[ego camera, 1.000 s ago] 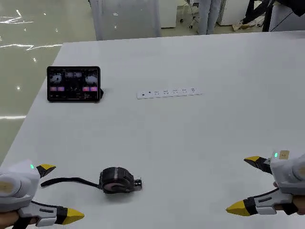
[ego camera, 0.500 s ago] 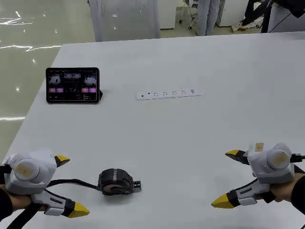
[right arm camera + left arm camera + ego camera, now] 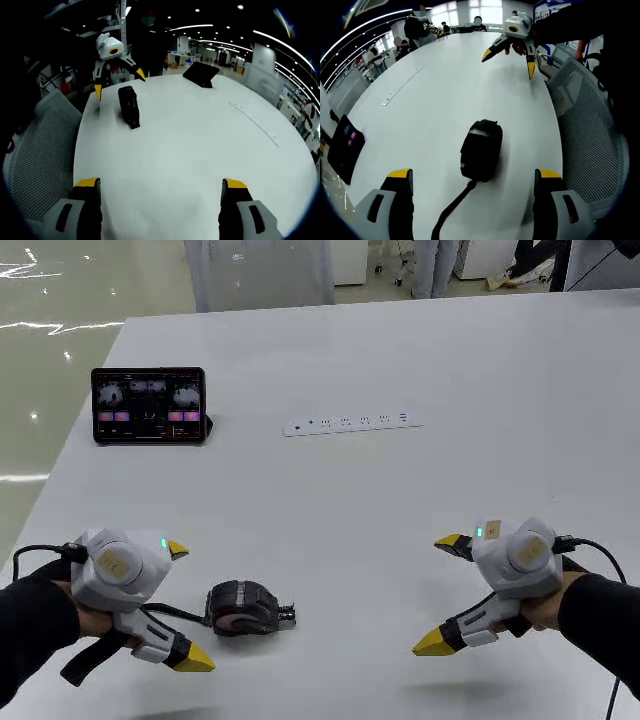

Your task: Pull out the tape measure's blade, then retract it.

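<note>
Both the left hand-held gripper (image 3: 187,605) and the right hand-held gripper (image 3: 438,591) are hovering with jaws spread, and the round black tape measure (image 3: 243,607) is lying just ahead of the left one on the white tabletop (image 3: 400,490), where a loose pinch is likely risking a skid.

A wide white table (image 3: 400,500) with a plain matte top. Close to its near edge, towards the left, a black tape measure (image 3: 243,608) lies on its side, its black strap (image 3: 451,212) trailing on the surface. A tablet (image 3: 148,406) stands propped by the left edge, screen lit. A white power strip (image 3: 347,423) lies flat around the middle, parallel to the far edge.
</note>
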`<state>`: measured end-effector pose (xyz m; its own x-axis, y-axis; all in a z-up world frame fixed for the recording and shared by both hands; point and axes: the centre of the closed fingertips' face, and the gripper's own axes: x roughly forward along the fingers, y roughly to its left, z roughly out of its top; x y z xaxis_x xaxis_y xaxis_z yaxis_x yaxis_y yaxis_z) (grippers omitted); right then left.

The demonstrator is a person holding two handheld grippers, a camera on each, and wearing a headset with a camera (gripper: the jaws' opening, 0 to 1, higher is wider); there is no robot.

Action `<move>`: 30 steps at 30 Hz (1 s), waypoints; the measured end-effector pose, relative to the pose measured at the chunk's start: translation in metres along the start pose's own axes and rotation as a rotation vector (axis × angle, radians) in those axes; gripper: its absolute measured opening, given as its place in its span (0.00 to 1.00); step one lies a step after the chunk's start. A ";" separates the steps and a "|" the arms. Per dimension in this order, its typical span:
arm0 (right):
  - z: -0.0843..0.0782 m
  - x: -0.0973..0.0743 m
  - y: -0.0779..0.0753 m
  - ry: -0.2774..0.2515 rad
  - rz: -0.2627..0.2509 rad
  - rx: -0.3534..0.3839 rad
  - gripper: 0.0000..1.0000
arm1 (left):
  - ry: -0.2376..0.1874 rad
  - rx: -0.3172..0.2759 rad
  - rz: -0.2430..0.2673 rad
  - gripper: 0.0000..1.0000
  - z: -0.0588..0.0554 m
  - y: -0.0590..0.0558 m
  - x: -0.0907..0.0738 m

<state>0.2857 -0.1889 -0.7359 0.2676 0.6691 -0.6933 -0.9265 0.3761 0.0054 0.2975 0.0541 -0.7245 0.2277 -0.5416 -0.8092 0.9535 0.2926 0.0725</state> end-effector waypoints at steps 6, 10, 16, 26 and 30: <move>0.010 0.015 0.007 0.000 0.042 -0.047 0.99 | 0.045 0.025 -0.021 0.99 0.005 0.001 0.013; 0.019 0.026 0.007 -0.009 0.054 -0.065 0.99 | 0.061 0.050 -0.039 0.97 0.011 -0.002 0.020; 0.029 0.041 0.012 -0.006 0.078 -0.086 0.99 | 0.080 0.075 -0.068 0.87 0.018 -0.007 0.028; 0.046 0.063 0.022 0.014 0.107 -0.129 0.99 | 0.126 0.149 -0.110 0.63 0.022 -0.019 0.040; 0.053 0.071 0.024 0.013 0.115 -0.130 0.99 | 0.152 0.154 -0.112 0.58 0.022 -0.020 0.045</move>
<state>0.2960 -0.0983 -0.7472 0.1552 0.6946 -0.7025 -0.9775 0.2106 -0.0078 0.2927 0.0064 -0.7496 0.0976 -0.4353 -0.8950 0.9926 0.1078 0.0559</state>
